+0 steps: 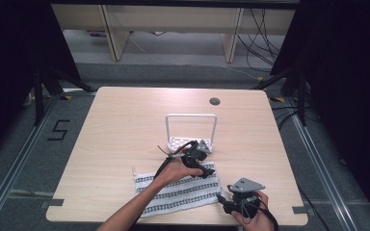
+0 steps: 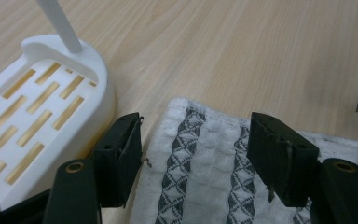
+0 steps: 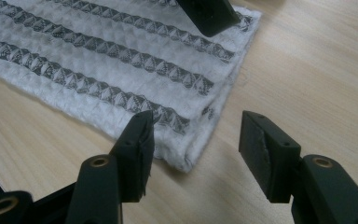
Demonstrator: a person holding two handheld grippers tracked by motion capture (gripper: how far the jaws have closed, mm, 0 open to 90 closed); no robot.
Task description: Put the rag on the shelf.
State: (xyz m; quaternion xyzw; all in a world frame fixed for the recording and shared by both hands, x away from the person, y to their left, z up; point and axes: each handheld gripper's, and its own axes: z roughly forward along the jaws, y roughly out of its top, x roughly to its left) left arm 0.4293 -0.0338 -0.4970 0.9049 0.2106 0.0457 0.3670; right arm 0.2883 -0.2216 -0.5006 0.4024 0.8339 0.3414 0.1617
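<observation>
With my left gripper (image 2: 193,154) released over the towel's (image 1: 180,189) far corner beside the white rack (image 1: 191,130), and my right gripper (image 3: 193,149) released at its near corner, I risk pinching one layer only, letting the folded towel splay.

Left gripper (image 1: 207,169) reaches mid-table, forearm angled in from the near edge, jaws apart. Right gripper (image 1: 220,198) near-right, jaws apart.
</observation>
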